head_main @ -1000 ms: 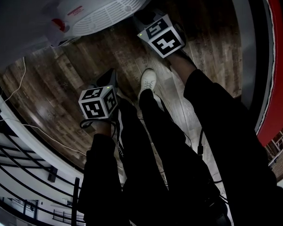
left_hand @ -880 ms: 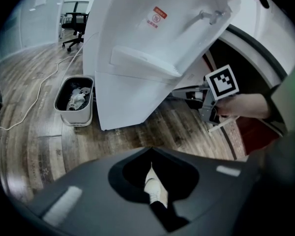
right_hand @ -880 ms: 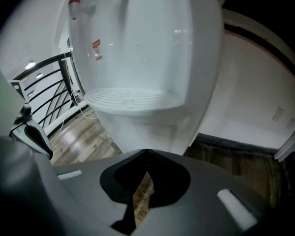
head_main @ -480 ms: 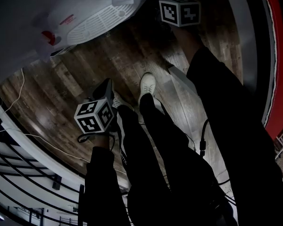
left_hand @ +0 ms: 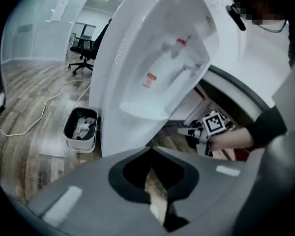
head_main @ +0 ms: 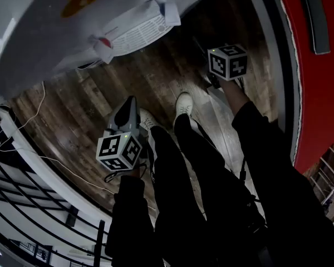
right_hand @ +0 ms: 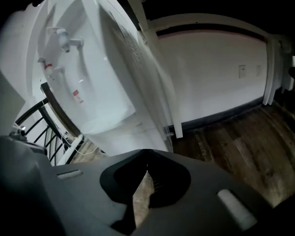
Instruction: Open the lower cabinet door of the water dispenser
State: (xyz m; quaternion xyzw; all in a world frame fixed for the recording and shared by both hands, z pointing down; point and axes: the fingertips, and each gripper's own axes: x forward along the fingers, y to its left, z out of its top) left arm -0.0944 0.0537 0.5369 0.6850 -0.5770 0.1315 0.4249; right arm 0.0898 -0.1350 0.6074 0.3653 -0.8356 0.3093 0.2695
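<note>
The white water dispenser (left_hand: pixel 152 68) leans across the left gripper view, its red and pale taps (left_hand: pixel 179 45) above the drip tray. Its lower front (left_hand: pixel 120 136) shows no gap or handle that I can make out. In the head view the dispenser's drip tray (head_main: pixel 139 32) is at the top. My left gripper (head_main: pixel 127 113) hangs over the wooden floor short of the dispenser; its jaws (left_hand: pixel 150 151) are shut and hold nothing. My right gripper (head_main: pixel 228 61) is to the right of the dispenser, also shut (right_hand: pixel 146 154) and holding nothing. The dispenser's side (right_hand: pixel 103 82) fills its view.
A small bin (left_hand: pixel 81 129) with crumpled paper stands left of the dispenser. A white cable (head_main: pixel 42 102) trails over the wooden floor. My legs and a white shoe (head_main: pixel 183 103) are below. A red panel (head_main: pixel 312 77) and a white wall (right_hand: pixel 211 73) bound the right side; a railing (head_main: pixel 22 188) lies at the left.
The right gripper rose away toward the top of the head view, then came back down a little and to the right. The left gripper stayed about where it was. The head view shifted.
</note>
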